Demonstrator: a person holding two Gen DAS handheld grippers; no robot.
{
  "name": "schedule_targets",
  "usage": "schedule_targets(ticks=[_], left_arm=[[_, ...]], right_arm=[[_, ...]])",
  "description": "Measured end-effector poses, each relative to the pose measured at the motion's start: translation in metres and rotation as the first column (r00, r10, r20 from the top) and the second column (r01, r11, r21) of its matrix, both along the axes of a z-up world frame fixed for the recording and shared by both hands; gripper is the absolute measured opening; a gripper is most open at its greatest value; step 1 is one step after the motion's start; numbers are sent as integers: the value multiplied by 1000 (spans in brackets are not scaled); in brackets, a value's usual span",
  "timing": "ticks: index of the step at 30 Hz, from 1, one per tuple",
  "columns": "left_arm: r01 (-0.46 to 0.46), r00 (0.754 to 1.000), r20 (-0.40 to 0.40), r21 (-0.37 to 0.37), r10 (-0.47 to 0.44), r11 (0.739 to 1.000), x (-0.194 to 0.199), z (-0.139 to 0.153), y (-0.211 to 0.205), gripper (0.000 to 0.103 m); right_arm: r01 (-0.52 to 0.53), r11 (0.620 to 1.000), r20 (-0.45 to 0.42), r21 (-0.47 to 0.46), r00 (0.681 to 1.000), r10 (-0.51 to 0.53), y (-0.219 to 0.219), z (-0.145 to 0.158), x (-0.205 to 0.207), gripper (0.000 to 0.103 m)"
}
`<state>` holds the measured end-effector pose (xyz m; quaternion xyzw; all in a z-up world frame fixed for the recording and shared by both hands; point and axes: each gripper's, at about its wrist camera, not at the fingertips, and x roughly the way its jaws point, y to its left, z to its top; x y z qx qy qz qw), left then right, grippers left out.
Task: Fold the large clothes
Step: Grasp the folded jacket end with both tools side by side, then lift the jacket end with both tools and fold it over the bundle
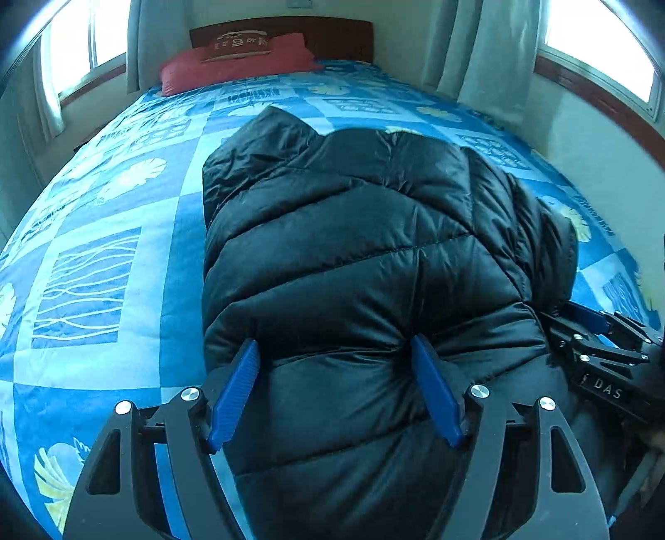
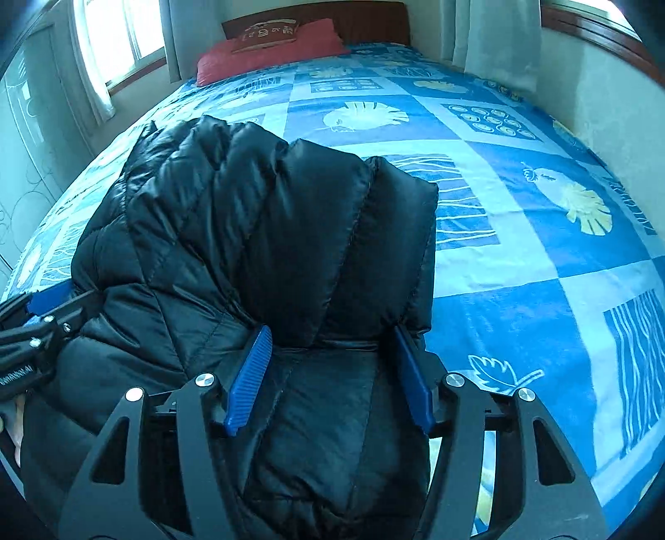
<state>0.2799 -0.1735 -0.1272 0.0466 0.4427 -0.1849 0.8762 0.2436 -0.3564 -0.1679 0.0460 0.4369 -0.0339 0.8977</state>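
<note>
A black puffer jacket [image 1: 365,232] lies bunched on the blue patterned bed [image 1: 104,232]; it also shows in the right wrist view [image 2: 257,232]. My left gripper [image 1: 334,353] has its blue fingers [image 1: 237,386] spread wide, pressed into the jacket's near left part, with fabric bulging between them. My right gripper [image 2: 330,338] is likewise spread, with the jacket's near right edge between its fingers [image 2: 249,374]. The right gripper also shows at the right edge of the left wrist view [image 1: 598,344], and the left gripper at the left edge of the right wrist view [image 2: 37,324].
A red pillow [image 1: 237,66] with a smaller dark cushion [image 1: 241,45] lies at the wooden headboard [image 1: 332,35]. Windows with curtains [image 1: 490,54] stand on both sides. The bedspread [image 2: 540,249] stretches bare to the right of the jacket.
</note>
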Motion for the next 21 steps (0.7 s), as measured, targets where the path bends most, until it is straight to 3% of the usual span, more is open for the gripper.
schedule_targets(ticks=[5,10,11,13,15,18,21], left_arm=[[1,1000,8,8,-1,1000,-1,-4,0,74],[3,1000,22,-42,-2,999,-15,15,16,73],[-13,1000,15,-60,14,998,-18,18,24,73],[-61,998,-2,-158,61,986,-29,28,51,73],[-112,993,-7,-245,114,963,-37,28,74,82],[-139,989,-87,-324,117,936,-38,9,89,83],[-164,978,-188,-434,89,886,-38,-17,93,86]], right_arm=[[13,1000,20,-21,1000,-13,5,-1,-3,58],[25,1000,61,-5,998,-25,7,19,-21,61],[38,999,72,25,997,-39,3,25,-29,64],[64,993,105,100,992,-75,-8,36,-45,82],[83,983,88,163,991,-98,-20,33,-51,86],[92,957,5,274,995,-98,-35,6,-46,92],[122,881,-43,457,992,-115,-54,-24,-43,99]])
